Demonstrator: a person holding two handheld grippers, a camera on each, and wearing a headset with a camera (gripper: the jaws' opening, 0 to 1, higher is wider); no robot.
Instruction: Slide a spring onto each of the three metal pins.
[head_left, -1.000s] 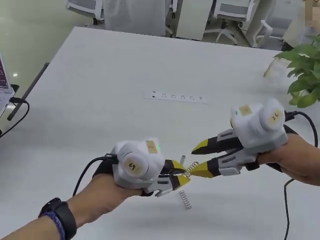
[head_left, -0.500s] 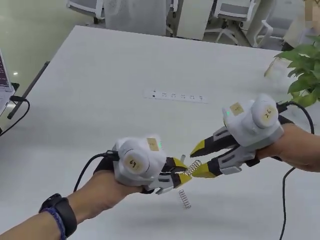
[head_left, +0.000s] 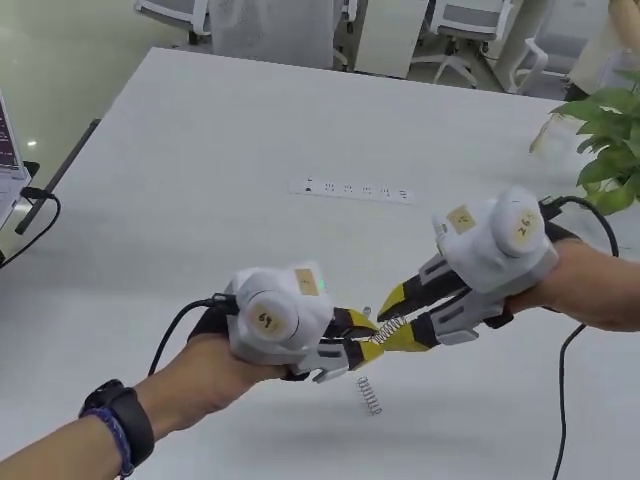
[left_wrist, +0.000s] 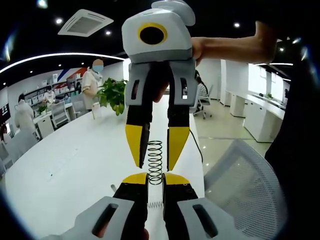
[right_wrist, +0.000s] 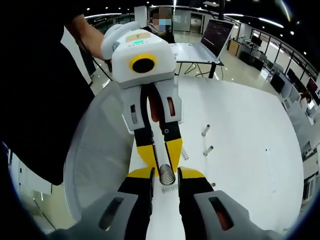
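My left gripper is shut on a thin metal pin, held above the white table. A spring sits on that pin and points toward my right gripper. The right gripper is open, with one jaw on each side of the spring. In the right gripper view the spring's end lies between my own fingertips, with a small gap on each side. A loose spring lies on the table below the grippers. Two more pins and another spring lie further along the table.
A white power strip lies mid-table. A green plant stands at the right edge. A black cable runs off the left edge. Office chairs stand beyond the far edge.
My right gripper has moved left toward the left gripper, so its jaws now reach further along the spring. The left gripper has stayed almost where it was.
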